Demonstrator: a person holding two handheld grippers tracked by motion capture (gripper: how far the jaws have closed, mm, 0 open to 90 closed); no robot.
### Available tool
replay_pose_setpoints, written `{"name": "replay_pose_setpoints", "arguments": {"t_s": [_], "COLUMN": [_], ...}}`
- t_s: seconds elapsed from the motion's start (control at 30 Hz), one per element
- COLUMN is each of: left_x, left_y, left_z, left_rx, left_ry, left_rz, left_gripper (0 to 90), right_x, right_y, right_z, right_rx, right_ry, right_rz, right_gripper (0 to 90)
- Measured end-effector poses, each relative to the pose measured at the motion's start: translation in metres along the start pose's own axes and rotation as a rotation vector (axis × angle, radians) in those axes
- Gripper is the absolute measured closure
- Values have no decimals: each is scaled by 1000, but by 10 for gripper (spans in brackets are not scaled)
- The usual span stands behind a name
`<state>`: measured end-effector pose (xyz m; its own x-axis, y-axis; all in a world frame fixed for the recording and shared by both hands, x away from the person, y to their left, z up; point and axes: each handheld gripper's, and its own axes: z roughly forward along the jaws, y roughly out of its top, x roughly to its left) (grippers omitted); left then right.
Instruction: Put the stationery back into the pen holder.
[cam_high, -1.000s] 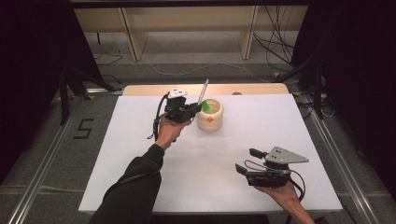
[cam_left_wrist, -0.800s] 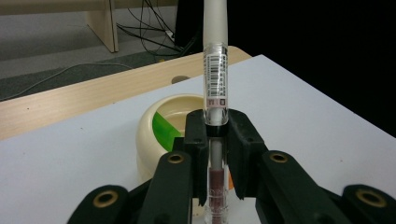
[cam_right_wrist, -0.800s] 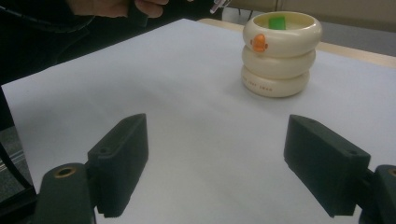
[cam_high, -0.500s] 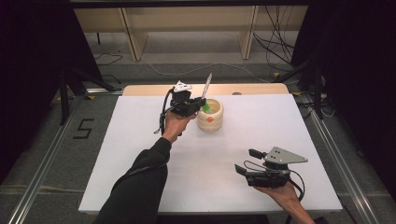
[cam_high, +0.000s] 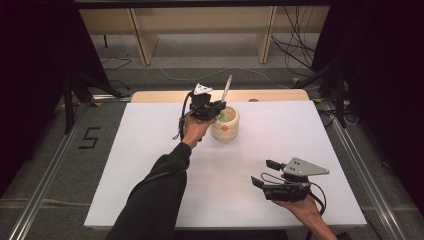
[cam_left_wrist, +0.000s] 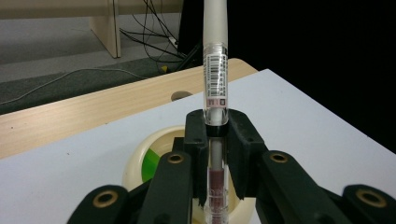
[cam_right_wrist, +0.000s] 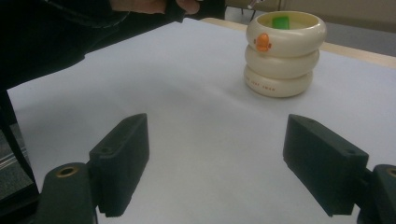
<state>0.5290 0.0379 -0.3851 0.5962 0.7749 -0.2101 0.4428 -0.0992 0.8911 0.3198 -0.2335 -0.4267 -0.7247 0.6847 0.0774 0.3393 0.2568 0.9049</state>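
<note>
A pen (cam_high: 227, 88) with a white cap and a barcode label (cam_left_wrist: 215, 70) stands nearly upright, tilted a little to the right, in my left gripper (cam_high: 215, 107), whose jaws are shut on its clear barrel (cam_left_wrist: 216, 126). The gripper hangs at the left rim of a cream, ring-stacked cup (cam_high: 225, 125) with an orange duck on its side (cam_right_wrist: 282, 51) and something green inside (cam_left_wrist: 150, 161). The pen's lower end is hidden behind the jaws. My right gripper (cam_high: 264, 173) rests low near the front right of the table, jaws wide apart with nothing between them (cam_right_wrist: 217, 163).
The white table top (cam_high: 150, 165) ends in a wooden strip (cam_high: 160, 96) at the far edge, with a small hole (cam_left_wrist: 181, 95) in it. A dark sleeve (cam_high: 160, 190) crosses the table's left half. Beyond the table are wooden furniture legs (cam_high: 140, 40) and floor cables (cam_high: 295, 55).
The left hand has carried the pen away from the person and slightly right, up to the cup's rim, and the pen stands more upright. The right gripper has kept still.
</note>
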Motion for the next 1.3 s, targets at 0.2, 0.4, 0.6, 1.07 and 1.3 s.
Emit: {"name": "replay_pose_setpoints", "arguments": {"t_s": [0.2,0.4,0.6,1.07,1.3], "left_x": [-2,1,3,3,4], "left_y": [0,-4,-5,-9,-12], "left_z": [9,14,18,27,30], "left_rx": [1,3,3,11,22], "left_ry": [2,12,14,21,26], "left_rz": [-5,-7,-17,-20,-24], "left_gripper": [790,789,789,786,786], "right_x": [0,1,1,1,2], "right_y": [0,0,0,0,0], "right_z": [-1,-1,0,-1,0], "right_rx": [-3,-2,-4,-6,-3], "right_ry": [3,7,8,14,18], "right_rz": [0,0,-1,-7,-12], "right_gripper": [236,236,237,239,241]}}
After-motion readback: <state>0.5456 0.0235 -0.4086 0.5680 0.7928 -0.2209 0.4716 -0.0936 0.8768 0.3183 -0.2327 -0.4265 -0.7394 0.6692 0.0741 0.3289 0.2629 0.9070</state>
